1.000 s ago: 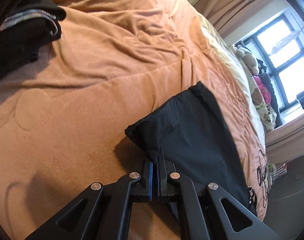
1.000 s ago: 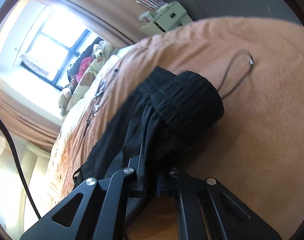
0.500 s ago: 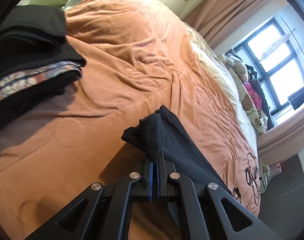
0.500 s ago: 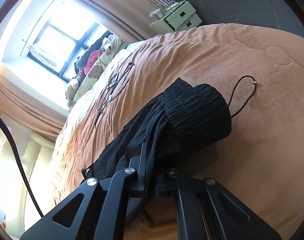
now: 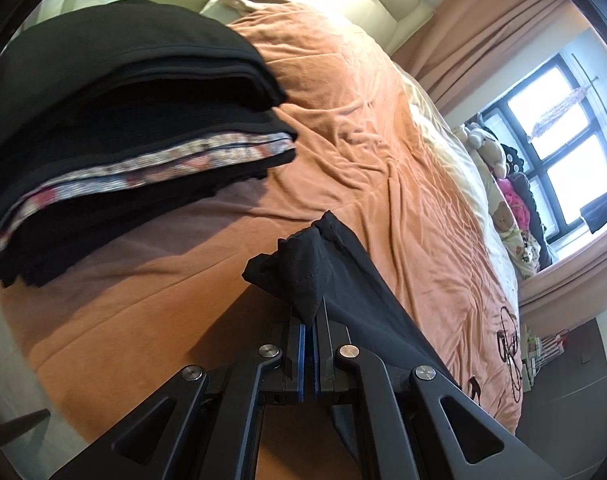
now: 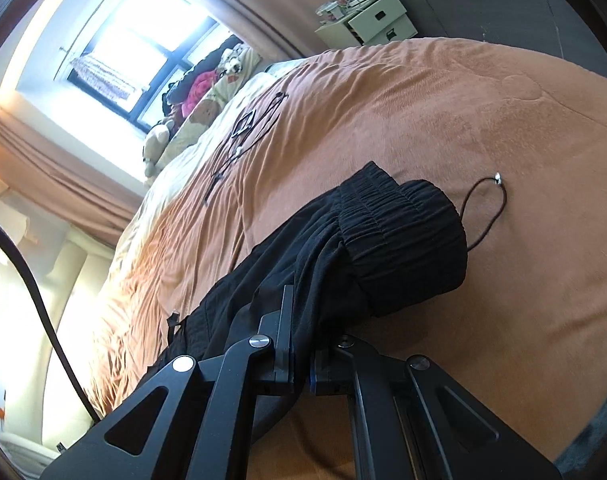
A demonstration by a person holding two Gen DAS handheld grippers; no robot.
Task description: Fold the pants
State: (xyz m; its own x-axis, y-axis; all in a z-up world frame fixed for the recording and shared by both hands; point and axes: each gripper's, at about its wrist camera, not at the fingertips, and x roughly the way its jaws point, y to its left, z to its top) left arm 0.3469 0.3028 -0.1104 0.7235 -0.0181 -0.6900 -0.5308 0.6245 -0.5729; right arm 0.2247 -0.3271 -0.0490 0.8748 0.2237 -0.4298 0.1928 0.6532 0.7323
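Note:
Black pants (image 5: 343,280) lie stretched along the near edge of an orange bedspread (image 5: 363,152). My left gripper (image 5: 312,320) is shut on the bunched cuff end, which pokes up from between the fingers. In the right wrist view my right gripper (image 6: 301,344) is shut on the black fabric just below the gathered elastic waistband (image 6: 403,240). The waistband hangs over to the right of the fingers. A thin drawstring (image 6: 487,208) loops out of it onto the bedspread.
A stack of folded dark clothes (image 5: 115,140) with one patterned layer sits on the bed at upper left. Black cords (image 6: 247,136) lie farther across the bed. Stuffed toys (image 5: 499,184) line the window side. A white drawer unit (image 6: 367,20) stands beyond the bed.
The left gripper has carried the cuff along the bed toward the clothes stack, which now fills the upper left. The right gripper has shifted a little with the waistband; more bedspread shows beyond it.

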